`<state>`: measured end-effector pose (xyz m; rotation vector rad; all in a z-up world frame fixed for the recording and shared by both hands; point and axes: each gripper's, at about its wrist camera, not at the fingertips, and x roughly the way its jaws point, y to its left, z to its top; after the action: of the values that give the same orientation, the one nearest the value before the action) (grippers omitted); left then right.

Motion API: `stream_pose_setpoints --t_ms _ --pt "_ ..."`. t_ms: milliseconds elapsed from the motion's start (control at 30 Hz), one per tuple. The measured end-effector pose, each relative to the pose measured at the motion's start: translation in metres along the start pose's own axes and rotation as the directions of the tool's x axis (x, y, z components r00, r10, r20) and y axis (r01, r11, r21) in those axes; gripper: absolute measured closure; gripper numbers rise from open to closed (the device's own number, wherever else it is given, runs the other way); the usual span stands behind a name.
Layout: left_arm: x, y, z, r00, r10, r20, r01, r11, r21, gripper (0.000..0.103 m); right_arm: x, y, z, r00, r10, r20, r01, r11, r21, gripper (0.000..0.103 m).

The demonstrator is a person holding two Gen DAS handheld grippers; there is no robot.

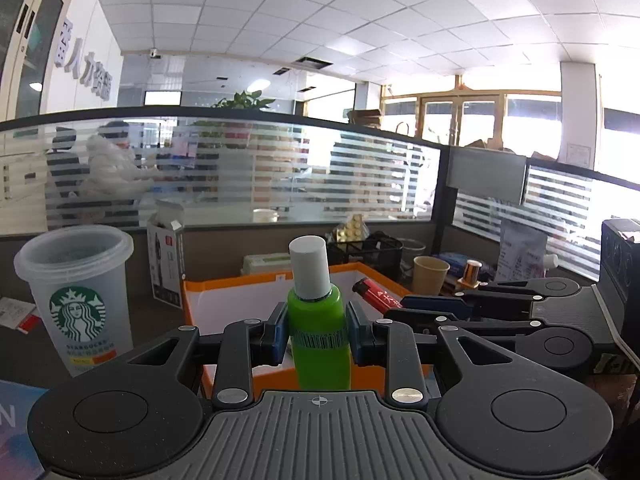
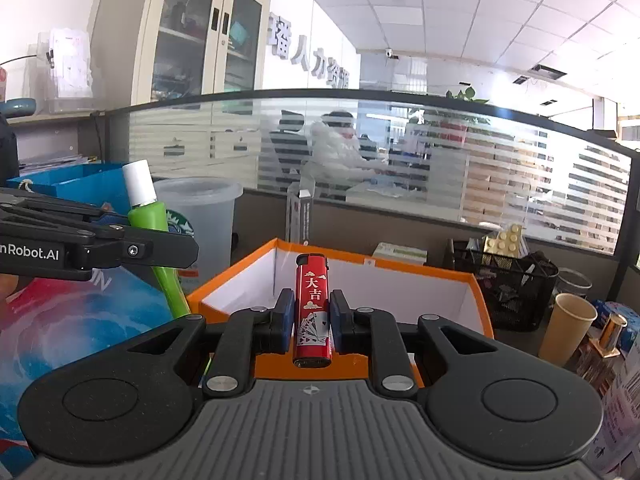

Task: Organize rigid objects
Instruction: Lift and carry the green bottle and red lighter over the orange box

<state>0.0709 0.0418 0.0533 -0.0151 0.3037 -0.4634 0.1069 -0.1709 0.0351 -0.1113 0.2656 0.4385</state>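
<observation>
Two handheld grippers each carry an item above an orange box.

The left gripper [image 1: 318, 330] clamps a green bottle [image 1: 319, 332] with a white cap, held upright by its middle over the box's [image 1: 224, 284] near edge. The right gripper [image 2: 310, 326] clamps a red lighter [image 2: 312, 312], also upright, over the same near edge, just right of the bottle. The box has white inner walls, and what shows of its inside looks bare, so it is probably where both items will go. Left of the box stands a clear cup [image 1: 78, 292]; to its right, a wire basket [image 2: 516, 280] and a paper cup [image 2: 570, 328].
</observation>
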Motion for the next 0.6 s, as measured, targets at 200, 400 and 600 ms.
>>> stream_pose_setpoints --t_ms 200,400,600 --pt "0.002 0.003 0.010 1.000 -0.007 0.019 0.007 1.000 -0.008 0.076 0.002 -0.004 0.008 1.000 -0.006 0.023 0.006 1.000 0.008 0.086" --pt "0.006 0.011 0.022 0.999 -0.002 0.037 0.003 1.000 -0.024 0.076 0.007 -0.010 0.013 0.999 -0.008 0.040 0.008 1.000 0.020 0.086" --pt "0.010 0.016 0.035 0.998 0.007 0.059 -0.006 1.000 -0.019 0.076 0.013 -0.013 0.016 0.999 -0.012 0.043 0.011 1.000 0.025 0.086"
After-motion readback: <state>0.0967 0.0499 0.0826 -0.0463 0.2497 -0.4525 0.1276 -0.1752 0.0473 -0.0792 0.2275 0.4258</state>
